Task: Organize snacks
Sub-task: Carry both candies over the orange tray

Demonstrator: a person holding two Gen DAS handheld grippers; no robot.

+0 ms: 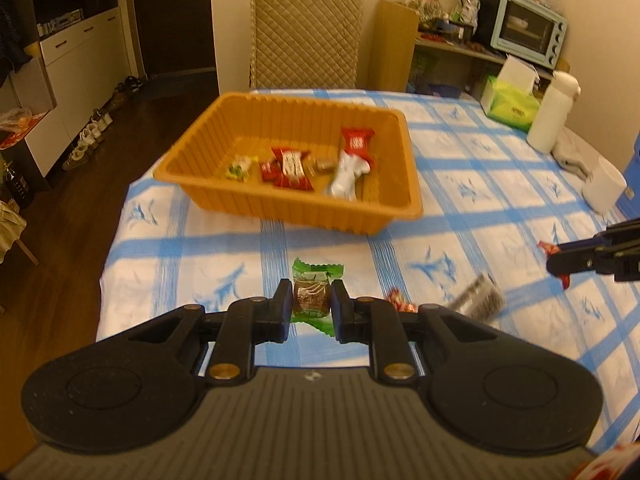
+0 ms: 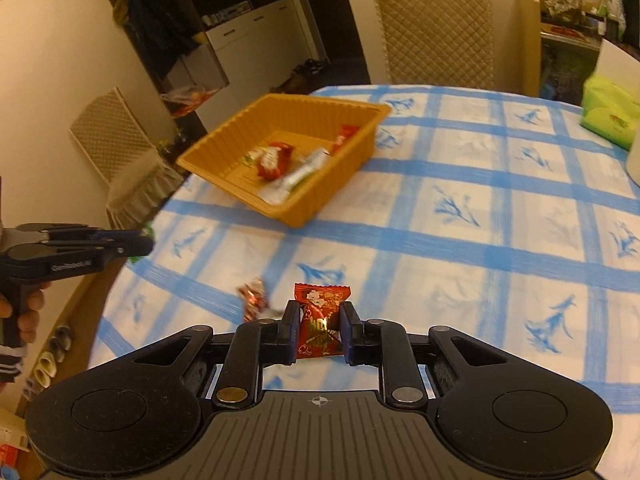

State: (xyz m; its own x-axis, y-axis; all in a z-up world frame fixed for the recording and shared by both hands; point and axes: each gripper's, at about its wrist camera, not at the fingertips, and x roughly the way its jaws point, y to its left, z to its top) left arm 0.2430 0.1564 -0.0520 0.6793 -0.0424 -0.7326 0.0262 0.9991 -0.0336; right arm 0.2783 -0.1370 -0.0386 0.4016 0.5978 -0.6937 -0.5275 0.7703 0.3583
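An orange ribbed tray holds several wrapped snacks on the blue-checked tablecloth. My left gripper is shut on a green-wrapped candy, held above the cloth short of the tray. My right gripper is shut on a red-wrapped candy, also above the cloth. In the left wrist view the right gripper shows at the right edge. In the right wrist view the left gripper shows at the left edge. A small red candy and a dark silvery packet lie loose on the cloth.
A green tissue box, a white bottle and a white cup stand at the table's far right. A quilted chair stands behind the table, another at the left side. The table's left edge drops to the floor.
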